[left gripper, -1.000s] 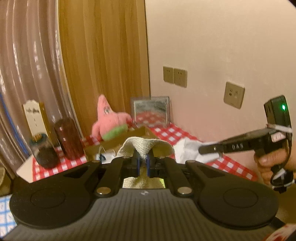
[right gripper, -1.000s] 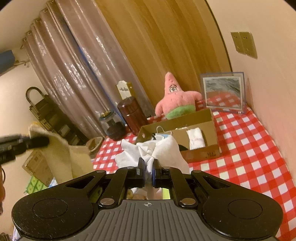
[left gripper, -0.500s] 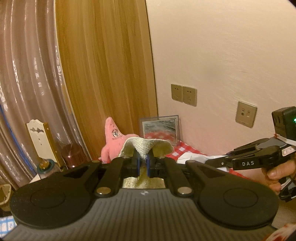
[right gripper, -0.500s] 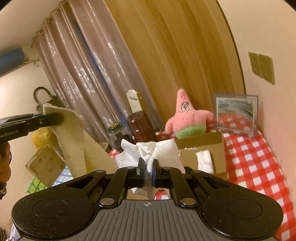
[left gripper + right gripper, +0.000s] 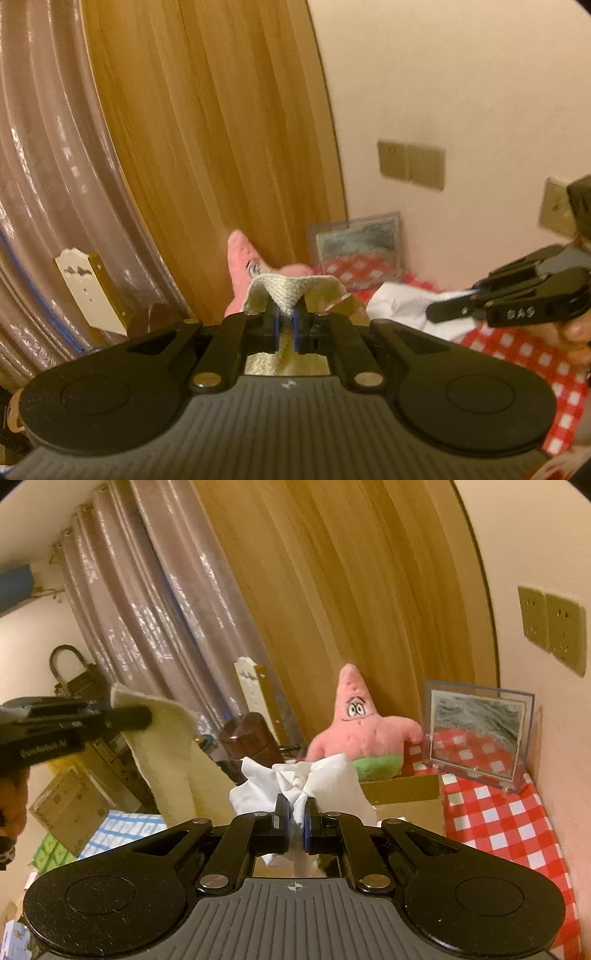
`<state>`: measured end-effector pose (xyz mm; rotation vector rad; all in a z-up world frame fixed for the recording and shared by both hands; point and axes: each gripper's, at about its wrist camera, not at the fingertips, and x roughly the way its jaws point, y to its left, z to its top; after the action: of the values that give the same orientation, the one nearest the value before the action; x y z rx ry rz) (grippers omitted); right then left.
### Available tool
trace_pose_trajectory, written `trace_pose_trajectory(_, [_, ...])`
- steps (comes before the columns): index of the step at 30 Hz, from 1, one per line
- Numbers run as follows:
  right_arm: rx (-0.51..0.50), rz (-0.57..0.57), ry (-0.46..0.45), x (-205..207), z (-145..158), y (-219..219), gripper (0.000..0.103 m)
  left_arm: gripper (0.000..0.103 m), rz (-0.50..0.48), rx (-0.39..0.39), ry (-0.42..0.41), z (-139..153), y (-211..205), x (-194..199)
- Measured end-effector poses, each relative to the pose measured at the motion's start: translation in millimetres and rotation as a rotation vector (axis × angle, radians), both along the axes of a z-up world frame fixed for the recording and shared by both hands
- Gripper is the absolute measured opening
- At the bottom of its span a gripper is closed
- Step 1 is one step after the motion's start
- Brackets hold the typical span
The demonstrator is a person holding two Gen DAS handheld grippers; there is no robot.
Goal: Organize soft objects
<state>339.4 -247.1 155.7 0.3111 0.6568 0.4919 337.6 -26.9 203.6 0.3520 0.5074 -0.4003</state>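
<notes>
The left gripper (image 5: 285,320) was clenched on a cream towel (image 5: 293,291), held up in the air. The right gripper (image 5: 294,821) gripped a bunched white cloth (image 5: 325,775) above the red-checked table (image 5: 495,819). A pink star plush (image 5: 360,731) sat at the table's far edge behind a cardboard box (image 5: 402,794).
</notes>
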Motion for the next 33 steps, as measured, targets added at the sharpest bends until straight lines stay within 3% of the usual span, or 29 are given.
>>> trace_pose_trajectory(7, [-0.021,-0.013,0.042,39,-40,3,0.007,0.005,0.006,0.07,0.063,-71,-4,55])
trace_pose_trajectory(14, [-0.05,-0.016,0.095,64,-79,9,0.007,0.005,-0.018,0.101,0.21,-143,-2,87])
trace_pose_trajectory(20, [-0.079,0.021,0.157,75,-114,21,0.007,0.006,-0.066,0.159,0.34,-194,5,90])
trace_pose_trajectory(33, [-0.159,0.08,0.238,91,-164,41,0.007,0.006,-0.156,0.248,0.464,-255,-7,114])
